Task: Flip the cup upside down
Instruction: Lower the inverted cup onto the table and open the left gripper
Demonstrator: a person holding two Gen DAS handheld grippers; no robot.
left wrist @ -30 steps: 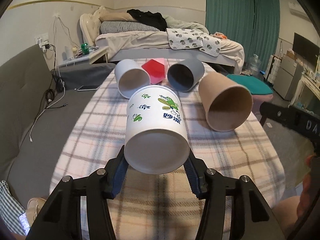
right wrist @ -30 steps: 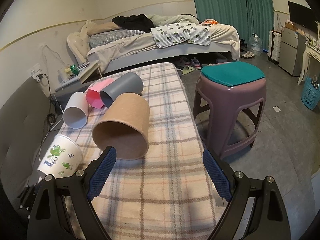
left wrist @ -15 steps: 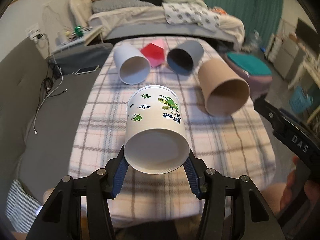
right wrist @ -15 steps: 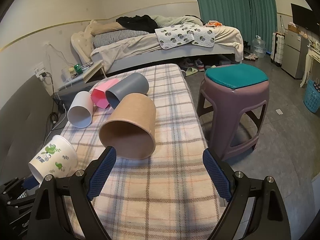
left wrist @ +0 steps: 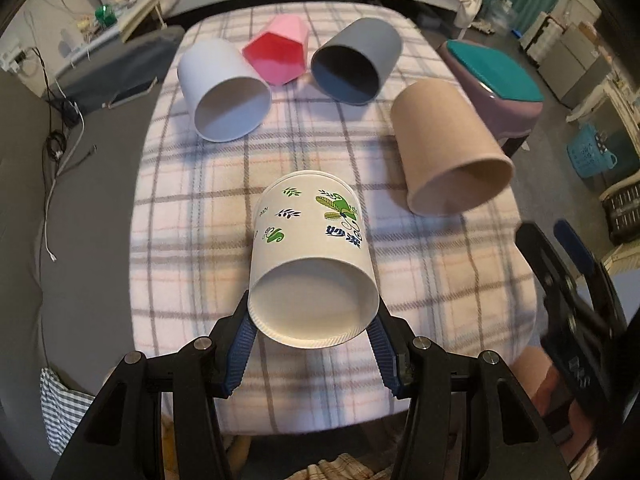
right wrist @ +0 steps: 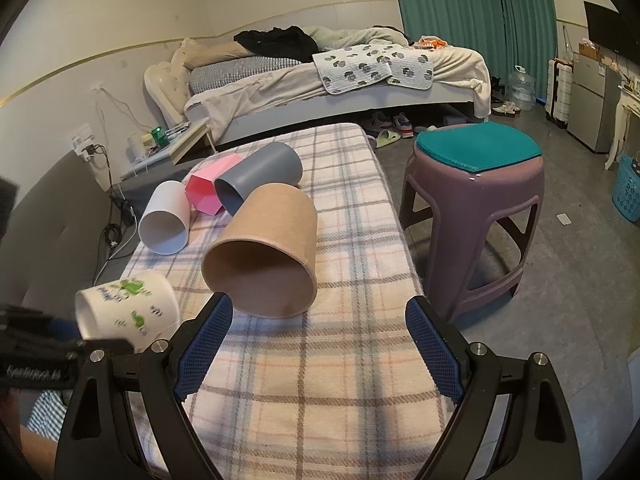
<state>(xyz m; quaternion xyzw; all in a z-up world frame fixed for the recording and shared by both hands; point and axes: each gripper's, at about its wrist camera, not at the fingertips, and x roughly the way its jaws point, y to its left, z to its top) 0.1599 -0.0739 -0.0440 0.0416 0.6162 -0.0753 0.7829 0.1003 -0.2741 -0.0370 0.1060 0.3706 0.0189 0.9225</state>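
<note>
My left gripper [left wrist: 312,340] is shut on a white paper cup with green leaf prints [left wrist: 312,248]. It holds the cup by its base end above the plaid table [left wrist: 192,216], with the base toward the camera and the far end tilted down. The cup also shows in the right wrist view [right wrist: 128,308] at the lower left, lifted and blurred. My right gripper [right wrist: 320,344] is open and empty, just in front of a brown paper cup [right wrist: 268,256] that lies on its side. Its frame shows in the left wrist view [left wrist: 568,288].
A white cup [left wrist: 224,92], a pink faceted cup [left wrist: 280,52] and a grey cup [left wrist: 356,64] lie on their sides at the far end of the table. The brown cup [left wrist: 444,152] lies at the right. A purple stool with a teal cushion [right wrist: 476,184] stands right of the table.
My left gripper has risen and tipped forward with the printed cup, so it now looks down on the table. My right gripper has edged closer to the brown cup.
</note>
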